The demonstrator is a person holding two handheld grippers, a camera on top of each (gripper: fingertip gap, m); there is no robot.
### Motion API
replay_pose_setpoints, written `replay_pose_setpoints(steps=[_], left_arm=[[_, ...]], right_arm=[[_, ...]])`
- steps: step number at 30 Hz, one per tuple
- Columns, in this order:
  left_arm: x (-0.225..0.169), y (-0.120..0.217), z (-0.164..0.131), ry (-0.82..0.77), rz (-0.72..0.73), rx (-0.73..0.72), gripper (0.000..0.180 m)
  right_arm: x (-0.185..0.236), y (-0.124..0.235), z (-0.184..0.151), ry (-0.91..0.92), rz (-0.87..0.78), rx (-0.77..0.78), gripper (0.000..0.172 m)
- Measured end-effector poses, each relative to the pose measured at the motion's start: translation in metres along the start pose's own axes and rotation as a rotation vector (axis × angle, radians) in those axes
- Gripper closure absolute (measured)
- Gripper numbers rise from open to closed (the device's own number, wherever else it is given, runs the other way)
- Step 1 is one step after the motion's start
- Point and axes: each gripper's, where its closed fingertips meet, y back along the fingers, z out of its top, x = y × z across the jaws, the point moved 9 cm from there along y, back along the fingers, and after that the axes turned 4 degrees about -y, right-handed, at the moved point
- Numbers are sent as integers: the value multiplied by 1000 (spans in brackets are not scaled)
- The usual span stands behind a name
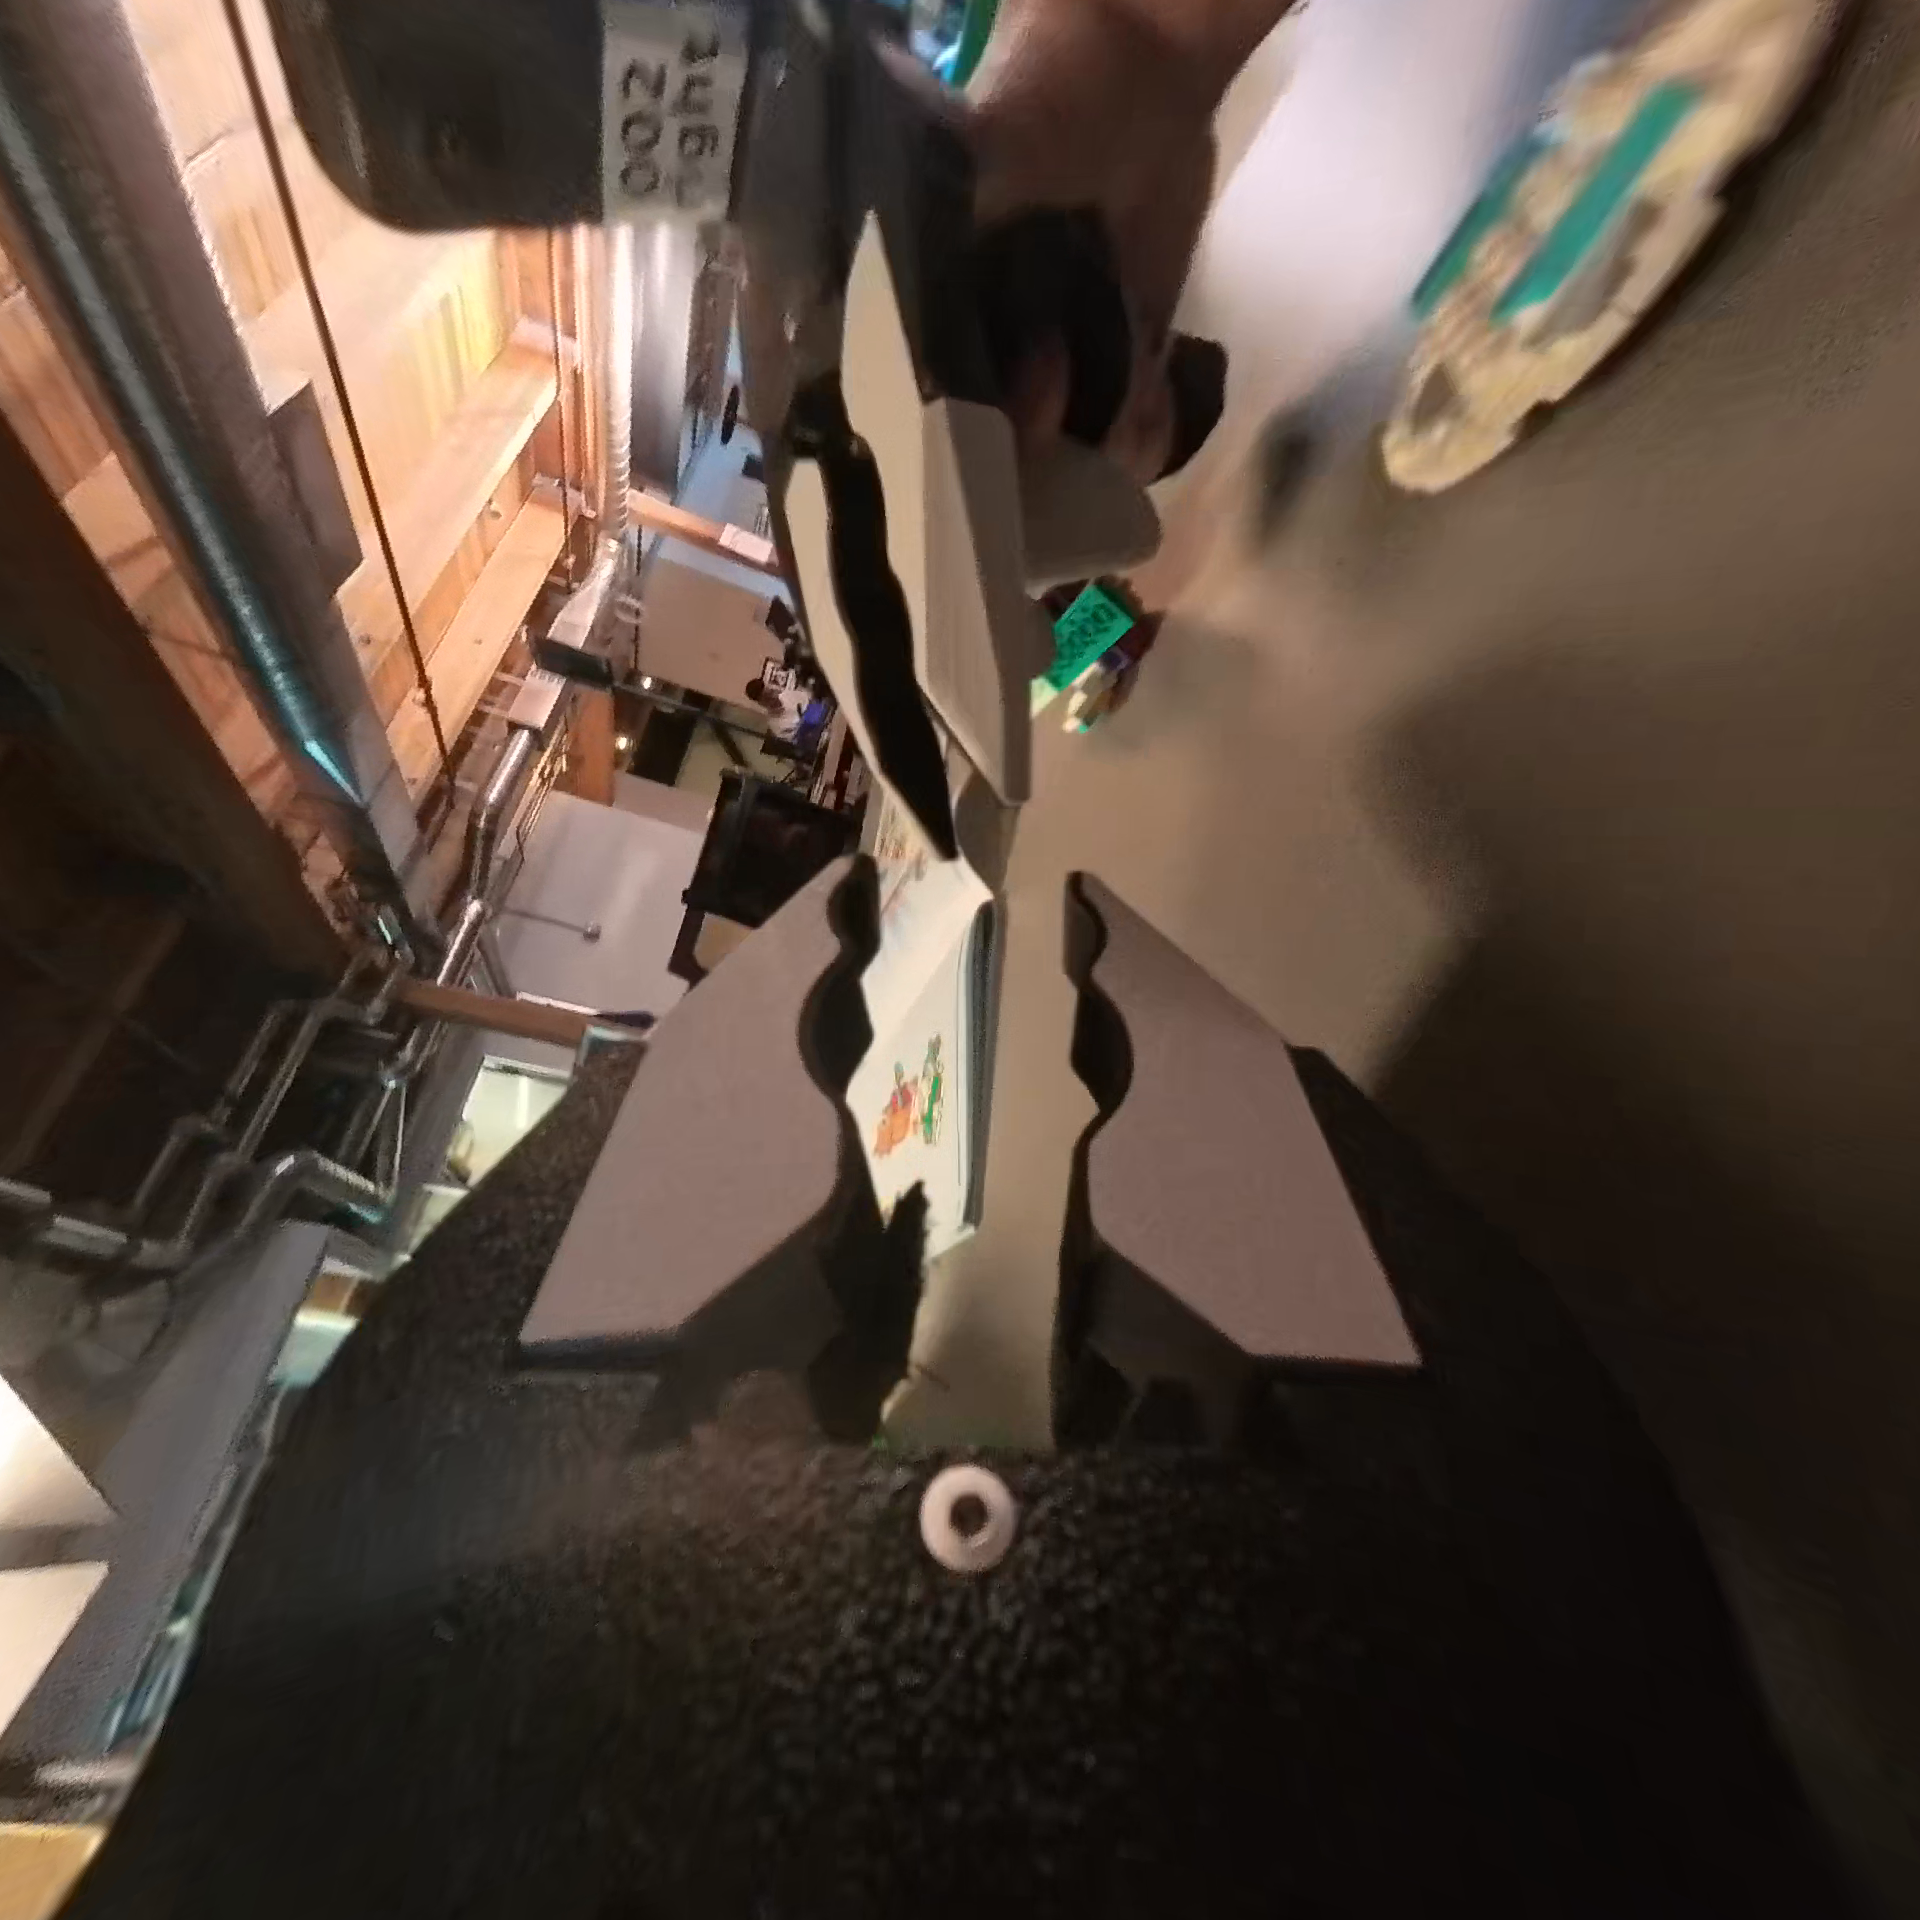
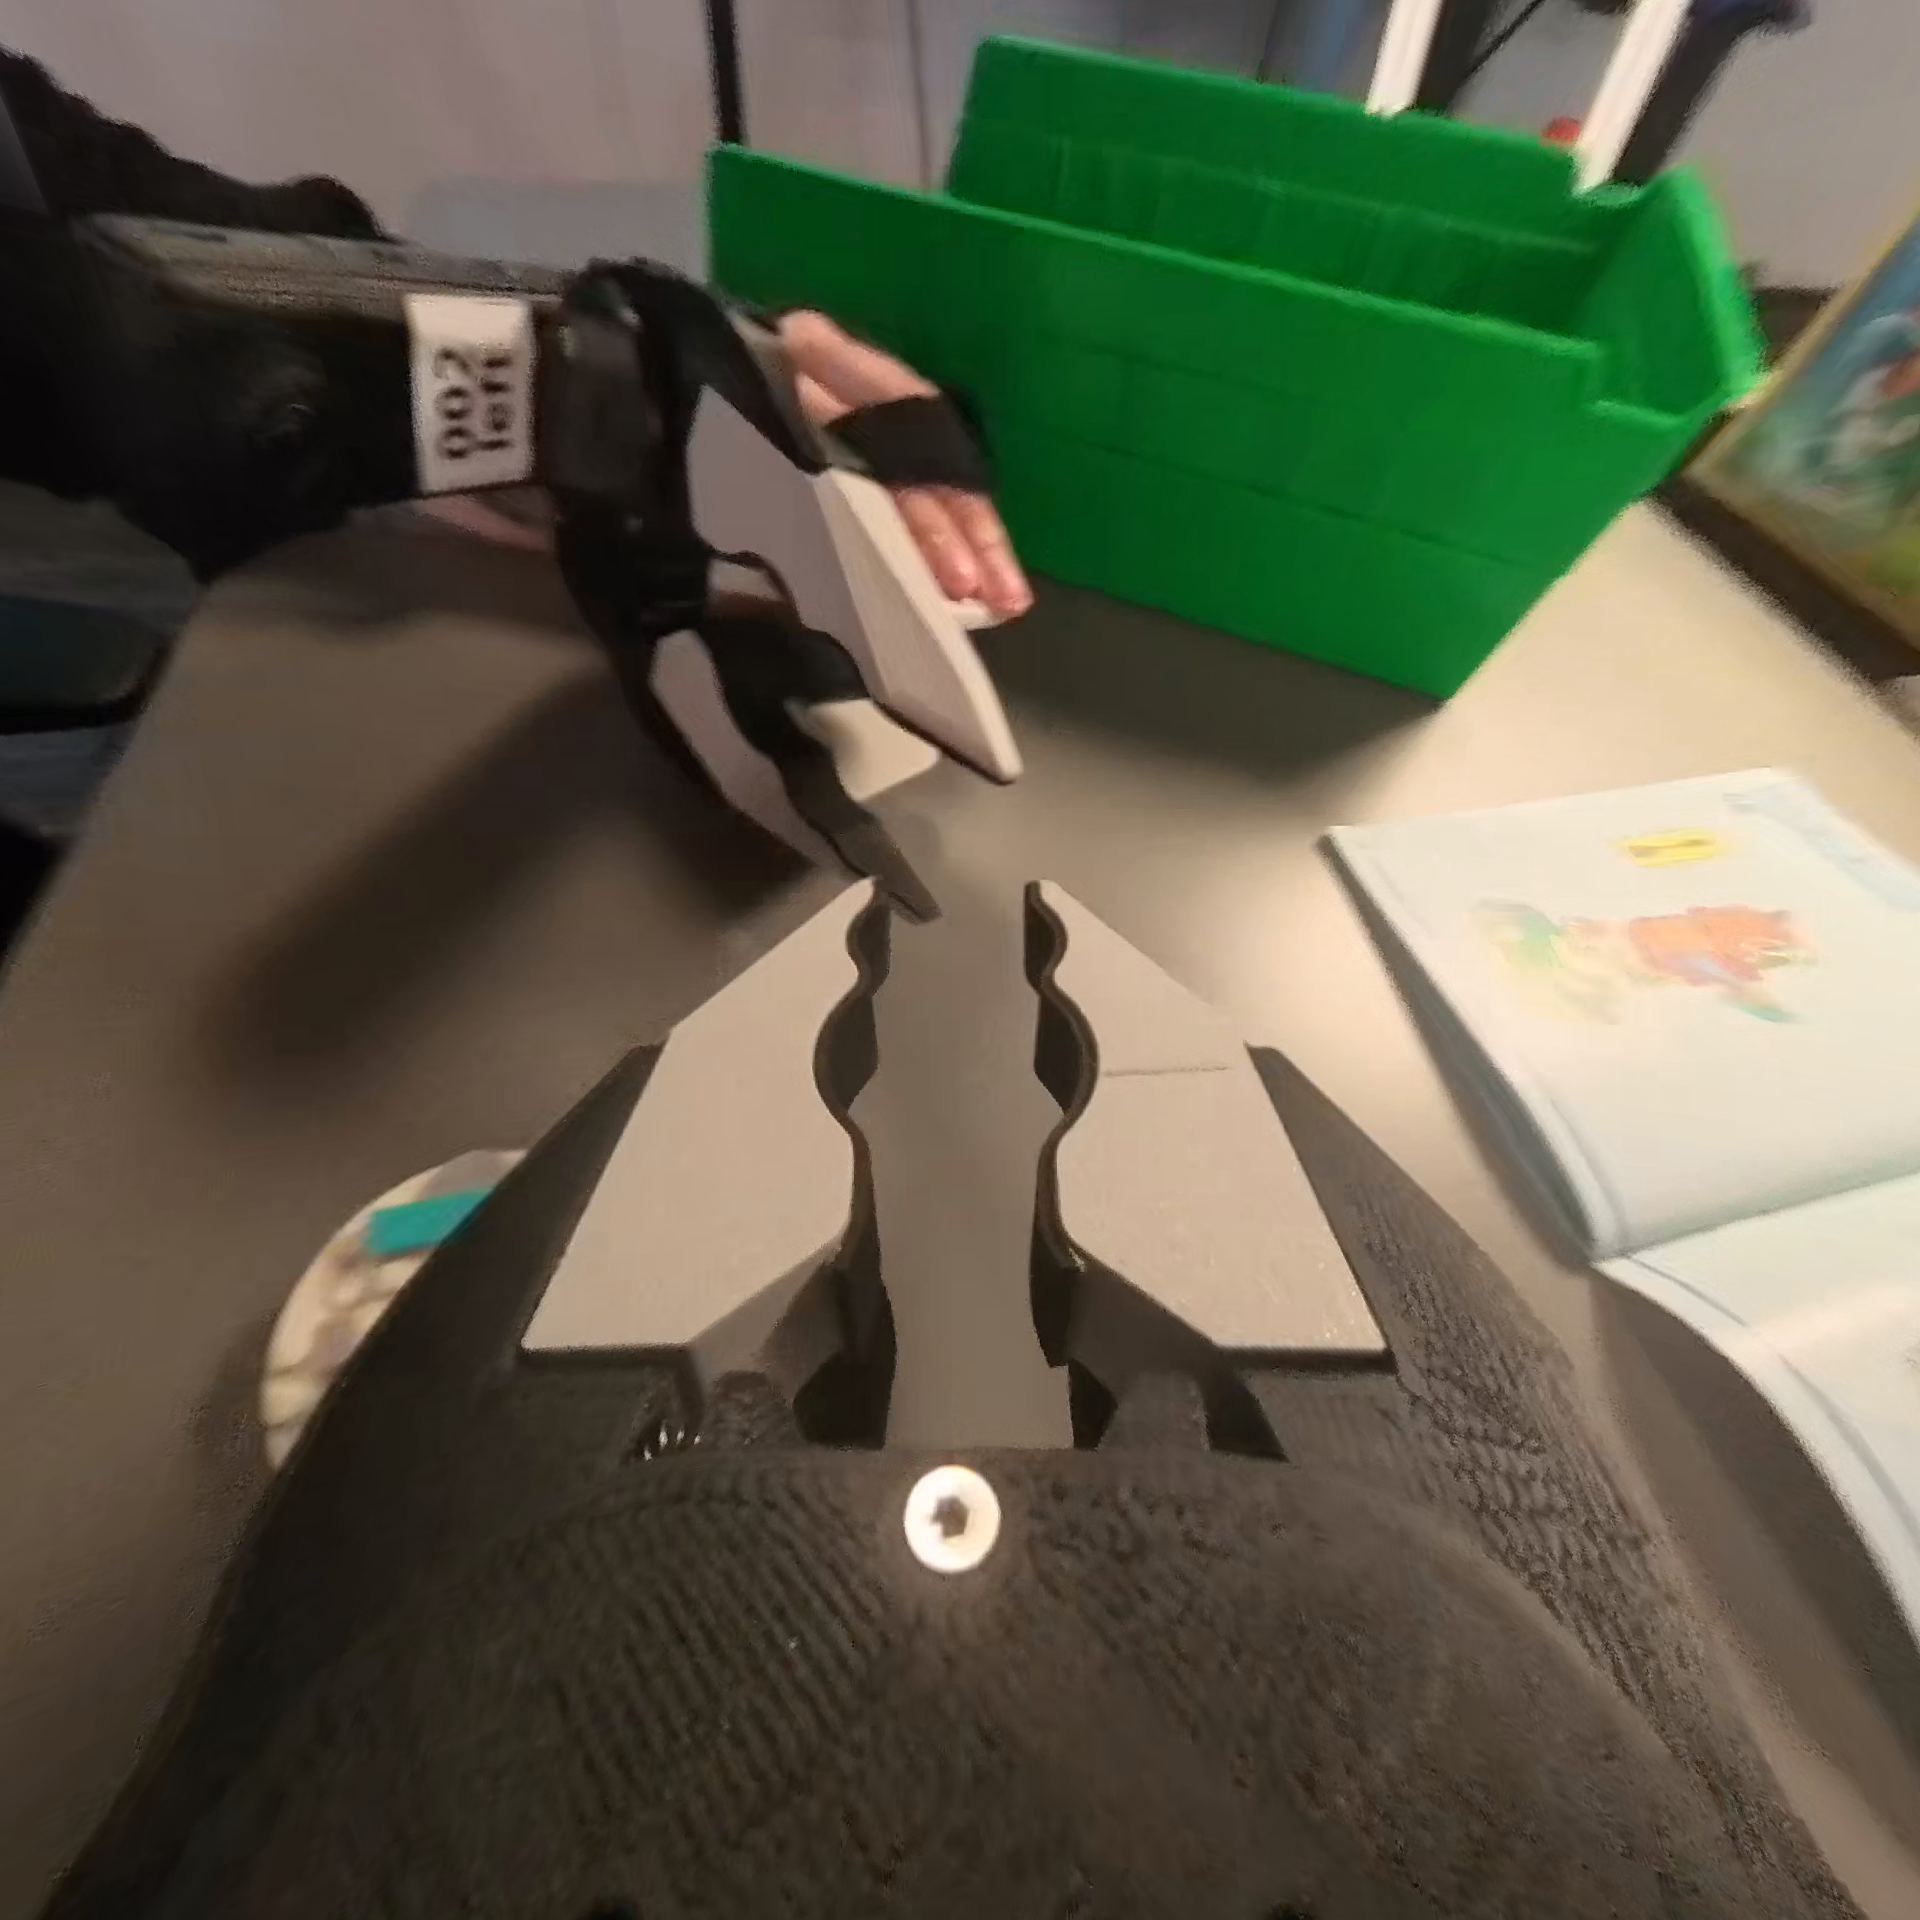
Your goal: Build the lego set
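Over grey table (image 2: 1195, 810) | both tongs parted, bare: left (image 1: 966, 883), right (image 2: 956, 894) | pale-blue book (image 2: 1621, 997) beside, seemingly open, blurred

Both grippers same build: black textured, grainy-looking body w/ one white round screw set in the middle near the camera, on left gripper (image 1: 966, 878) and right gripper (image 2: 951, 899) alike. Fingers (image 2: 727, 1174) are flat grey wedges tapering to a point, inner edges lined w/ black wavy pads (image 2: 1055, 1049). Seen from outside, each gripper has a black housing w/ a white label (image 2: 473, 390) bearing dark print, plus black straps (image 2: 904, 442) across the person's hand (image 2: 935, 499). Dark fuzzy sleeve (image 2: 156, 343) behind the left unit.
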Motion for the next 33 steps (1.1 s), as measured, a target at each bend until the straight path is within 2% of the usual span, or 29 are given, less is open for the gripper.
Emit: replay_pose_setpoints(steps=[3, 6, 8, 10, 13, 15, 16, 18, 21, 23, 28, 33], left_arm=[[2, 2, 2, 71, -8, -34, 158], [12, 4, 16, 259, 15, -130, 166], [19, 6, 21, 376, 72, -177, 171], [22, 5, 18, 434, 114, -181, 177], [28, 6, 4, 458, 193, -107, 180], [31, 7, -3, 490, 223, -77, 180], [32, 8, -6, 506, 231, -70, 180], [33, 8, -8, 517, 241, -68, 180], [33, 7, -8, 497, 246, -60, 180], [32, 6, -8, 486, 236, -60, 180], [29, 5, -5, 490, 193, -86, 180], [29, 6, -3, 548, 143, -155, 179]], right_arm=[[-5, 4, 11, 136, -215, -122, 148], [-5, 13, 23, 318, -490, -257, 153], [-2, 17, 27, 448, -607, -264, 156], [1, 18, 28, 524, -642, -235, 159], [5, 22, 27, 445, -611, -168, 159], [19, 27, 20, 235, -502, -55, 155], [28, 30, 11, 83, -441, 48, 153], [52, 35, -11, -133, -334, 231, 139], [87, 41, -33, -109, -268, 311, 117], [100, 41, -38, -70, -250, 298, 114], [106, 41, -46, -184, -205, 301, 98], [100, 47, -49, -206, -217, 297, 102]])
